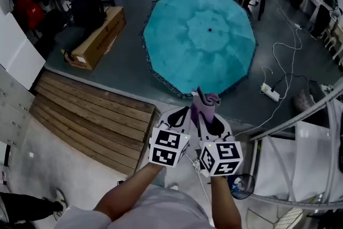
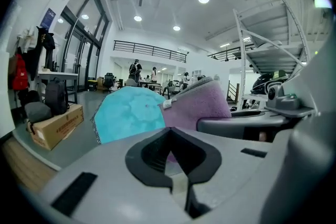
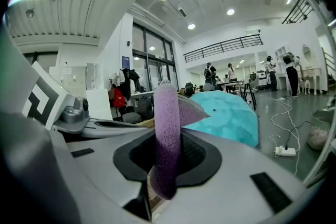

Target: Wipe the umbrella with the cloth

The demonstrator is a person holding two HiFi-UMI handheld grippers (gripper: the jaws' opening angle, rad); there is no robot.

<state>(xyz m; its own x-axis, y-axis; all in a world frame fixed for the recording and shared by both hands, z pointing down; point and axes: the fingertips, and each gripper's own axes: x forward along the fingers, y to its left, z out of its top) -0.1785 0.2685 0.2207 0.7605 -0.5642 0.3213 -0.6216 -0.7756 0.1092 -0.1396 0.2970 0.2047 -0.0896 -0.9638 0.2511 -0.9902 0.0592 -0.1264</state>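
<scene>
At the left of the head view, a cardboard box [image 1: 97, 37] lies on the grey floor above a run of wooden boards [image 1: 91, 120]; a figure at the lower left corner is cut off by the frame edge. My forearms run out of the bottom edge too. The open teal umbrella [image 1: 199, 40] sits canopy-up on the floor at upper centre. Its shaft and handle are hidden beneath the canopy, and its near rim is covered by the purple cloth [image 1: 205, 106] standing in front of it.

In the left gripper view the cloth [image 2: 199, 105] blocks the right part of the umbrella [image 2: 128, 113]. In the right gripper view the cloth [image 3: 167, 139] hides the left part of the umbrella [image 3: 228, 115].

My left claw [image 1: 181, 114] is at lower centre of the head view, just beside the right one, with its marker cube [image 1: 169, 146] below it. In its own view, the left claw [image 2: 169, 131] has its jaws drawn together. A trace of purple shows in the hollow between the pads, and I cannot tell whether it is caught there or lies behind.

My right claw [image 1: 210, 118] pinches the cloth. In its own view, the claw [image 3: 167, 149] has its jaws closed on a folded edge that stands upright between the pads. The cloth is well apart from the canopy. A white power strip [image 1: 270, 93] lies at the right.
</scene>
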